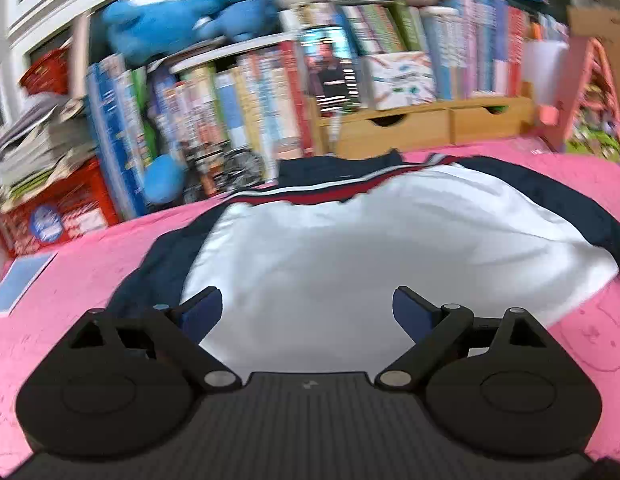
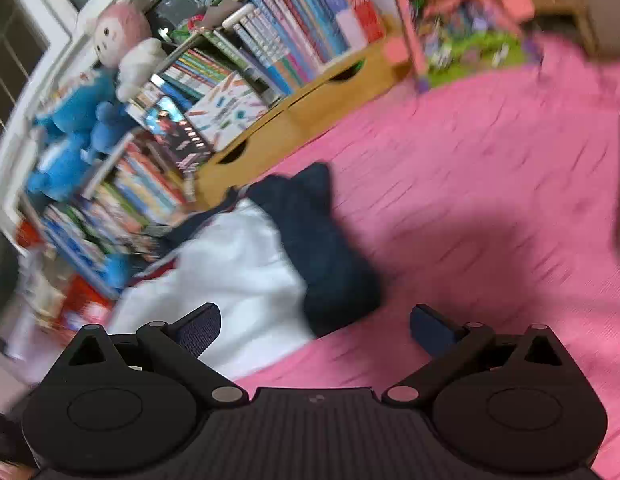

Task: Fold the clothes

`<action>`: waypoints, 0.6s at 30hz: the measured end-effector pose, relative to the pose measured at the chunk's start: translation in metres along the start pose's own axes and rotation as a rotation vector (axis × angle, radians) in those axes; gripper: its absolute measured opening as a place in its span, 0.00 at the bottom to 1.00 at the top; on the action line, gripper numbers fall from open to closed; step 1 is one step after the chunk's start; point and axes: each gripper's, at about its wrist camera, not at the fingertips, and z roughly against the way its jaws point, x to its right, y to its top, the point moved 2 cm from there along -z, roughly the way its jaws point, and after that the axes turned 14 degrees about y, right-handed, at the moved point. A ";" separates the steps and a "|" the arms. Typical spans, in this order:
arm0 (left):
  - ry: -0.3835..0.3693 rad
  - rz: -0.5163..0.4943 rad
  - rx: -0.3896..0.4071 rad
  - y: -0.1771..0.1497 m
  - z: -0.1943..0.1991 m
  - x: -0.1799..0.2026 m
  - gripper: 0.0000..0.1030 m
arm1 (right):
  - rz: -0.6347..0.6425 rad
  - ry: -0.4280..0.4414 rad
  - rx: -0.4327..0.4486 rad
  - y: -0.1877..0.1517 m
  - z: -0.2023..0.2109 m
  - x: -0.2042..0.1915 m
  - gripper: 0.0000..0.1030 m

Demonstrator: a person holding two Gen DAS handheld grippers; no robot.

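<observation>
The left hand-held gripper (image 1: pixel 307 312) hung released, nothing between its jaws, with the white-and-navy garment (image 1: pixel 350 240) spread on the pink table (image 1: pixel 70 280) just ahead. The right hand-held gripper (image 2: pixel 315 326) gaped empty too; the garment (image 2: pixel 238 264) lay ahead-left of it.

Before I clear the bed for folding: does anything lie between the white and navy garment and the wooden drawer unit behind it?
In the left wrist view, nothing: only a bare strip of pink cover separates the garment from the drawer unit.
</observation>
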 end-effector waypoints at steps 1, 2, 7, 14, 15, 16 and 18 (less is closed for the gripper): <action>-0.004 -0.020 0.006 -0.001 0.000 0.008 0.91 | -0.029 0.032 -0.007 -0.001 -0.001 0.000 0.99; -0.011 -0.036 -0.001 -0.003 -0.002 0.013 0.91 | -0.049 0.053 -0.012 -0.002 -0.002 0.000 0.99; -0.033 -0.083 -0.039 -0.018 -0.015 0.025 0.92 | -0.069 0.061 -0.010 -0.003 -0.008 -0.002 1.00; -0.102 0.017 0.063 -0.003 0.009 0.006 0.92 | -0.064 0.064 -0.004 -0.004 -0.012 -0.002 1.00; -0.099 -0.005 0.056 -0.004 0.006 0.010 0.92 | -0.066 0.064 -0.002 -0.004 -0.012 -0.002 1.00; -0.093 -0.023 0.044 -0.005 0.003 0.014 0.92 | -0.069 0.063 -0.002 -0.004 -0.013 -0.001 1.00; -0.092 -0.058 -0.023 -0.015 -0.011 0.023 0.93 | -0.072 0.063 -0.002 -0.004 -0.012 -0.001 1.00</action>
